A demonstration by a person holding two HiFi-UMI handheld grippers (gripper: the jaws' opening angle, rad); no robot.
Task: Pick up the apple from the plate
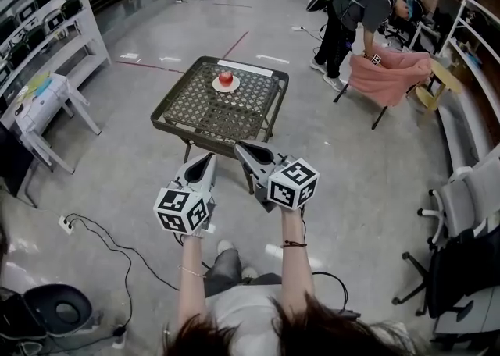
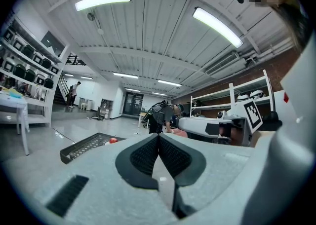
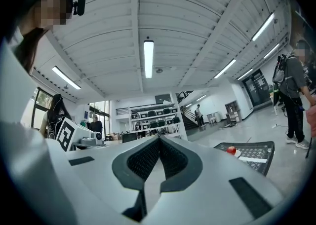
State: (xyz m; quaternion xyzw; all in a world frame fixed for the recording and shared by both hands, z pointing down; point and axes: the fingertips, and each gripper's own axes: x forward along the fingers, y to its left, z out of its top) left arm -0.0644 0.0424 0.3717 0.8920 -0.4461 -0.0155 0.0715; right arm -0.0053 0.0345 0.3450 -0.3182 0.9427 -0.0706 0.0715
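A red apple sits on a small white plate at the far side of a dark mesh-topped table. Both grippers are held in the air in front of the table's near edge, well short of the plate. My left gripper is shut with nothing in it, and my right gripper is shut and empty too. The apple shows small and distant at the left in the left gripper view. It also appears as a small apple at the right in the right gripper view.
A person bends over a chair with a pink cloth at the back right. White shelving and a small white table stand at the left. A cable and socket lie on the floor at the near left. Office chairs stand at the right.
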